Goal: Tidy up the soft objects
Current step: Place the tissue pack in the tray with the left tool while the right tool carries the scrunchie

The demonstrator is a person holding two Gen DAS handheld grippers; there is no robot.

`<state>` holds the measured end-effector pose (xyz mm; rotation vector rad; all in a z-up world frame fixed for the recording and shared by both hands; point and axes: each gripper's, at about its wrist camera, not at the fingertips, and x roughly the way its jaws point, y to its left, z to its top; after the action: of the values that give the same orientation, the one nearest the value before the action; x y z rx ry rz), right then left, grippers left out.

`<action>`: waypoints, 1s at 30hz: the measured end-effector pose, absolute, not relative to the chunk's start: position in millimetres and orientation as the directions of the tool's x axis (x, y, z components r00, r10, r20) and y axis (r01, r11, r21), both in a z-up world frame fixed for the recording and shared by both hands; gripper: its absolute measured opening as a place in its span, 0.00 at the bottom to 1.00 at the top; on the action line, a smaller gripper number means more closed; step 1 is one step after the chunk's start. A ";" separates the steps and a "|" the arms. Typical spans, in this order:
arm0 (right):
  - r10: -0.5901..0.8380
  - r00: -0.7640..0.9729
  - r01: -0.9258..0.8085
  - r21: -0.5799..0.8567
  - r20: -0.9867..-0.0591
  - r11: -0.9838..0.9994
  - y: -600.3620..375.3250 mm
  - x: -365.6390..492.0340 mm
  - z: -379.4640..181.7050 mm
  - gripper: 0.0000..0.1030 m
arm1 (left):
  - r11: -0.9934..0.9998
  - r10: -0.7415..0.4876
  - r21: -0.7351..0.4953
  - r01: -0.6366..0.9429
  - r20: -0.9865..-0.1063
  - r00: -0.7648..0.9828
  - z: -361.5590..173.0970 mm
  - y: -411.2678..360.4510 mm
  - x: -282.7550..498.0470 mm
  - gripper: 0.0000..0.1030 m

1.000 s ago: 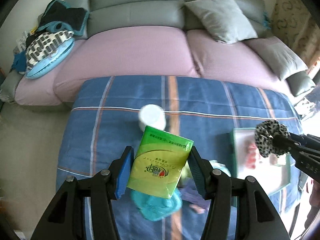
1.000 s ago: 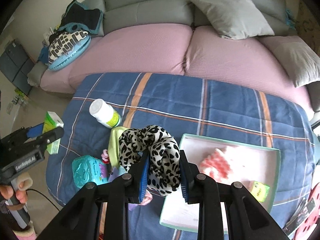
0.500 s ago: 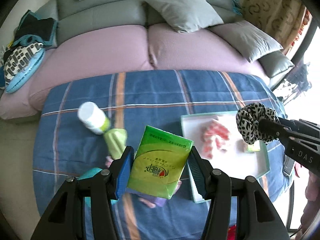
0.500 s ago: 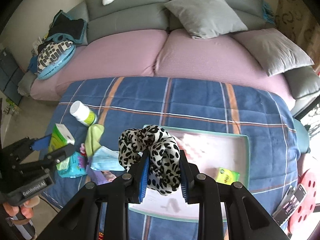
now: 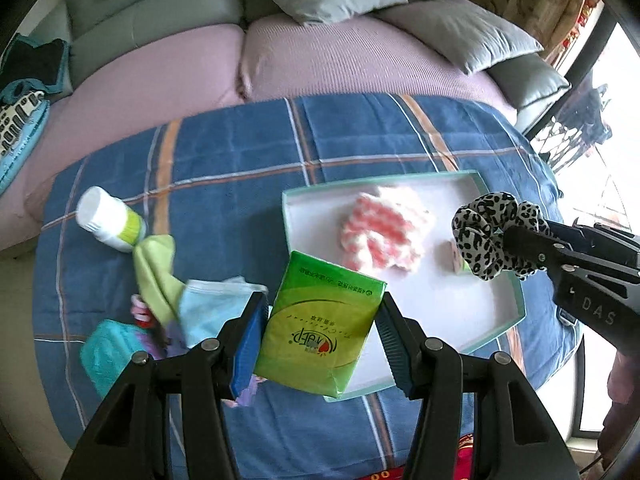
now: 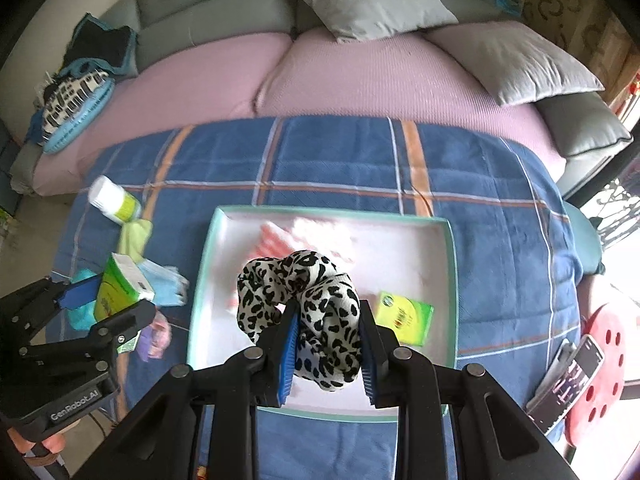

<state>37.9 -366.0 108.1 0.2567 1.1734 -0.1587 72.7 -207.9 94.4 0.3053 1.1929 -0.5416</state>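
Leopard-print scrunchie (image 6: 304, 308), pinched in the right gripper's (image 6: 328, 344) jaws, now hangs over the tray (image 6: 450, 248), ready to drop; left gripper (image 5: 320, 340) grips tissues (image 5: 320, 320).

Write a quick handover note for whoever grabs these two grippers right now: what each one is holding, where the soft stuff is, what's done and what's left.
Left gripper: shut on the green tissue pack, held above the tray's near-left corner.
Right gripper: shut on the leopard scrunchie, held over the tray.
Done: pink-white fluffy cloth and a small green packet lie in the tray.
Left: drop both held items in; then the light-blue cloth, yellow-green cloth and teal item on the blanket. The white bottle isn't soft.
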 end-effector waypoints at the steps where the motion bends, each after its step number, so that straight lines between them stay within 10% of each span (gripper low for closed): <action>1: 0.006 0.368 0.260 0.109 -0.930 0.960 -368.2 36.6 101.4 0.28 | 0.833 -0.235 -0.058 0.550 -0.938 0.255 89.7 -210.1 71.6 0.55; 30: 0.008 0.136 0.284 0.046 -0.991 0.958 -396.2 21.2 -18.2 0.28 | 0.828 -0.165 -0.080 0.555 -0.981 0.105 -14.8 -249.2 56.7 0.55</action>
<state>21.2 -396.2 -18.2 0.2451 1.4246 -0.2025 56.7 -249.2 -14.8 0.3453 1.3698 -0.5459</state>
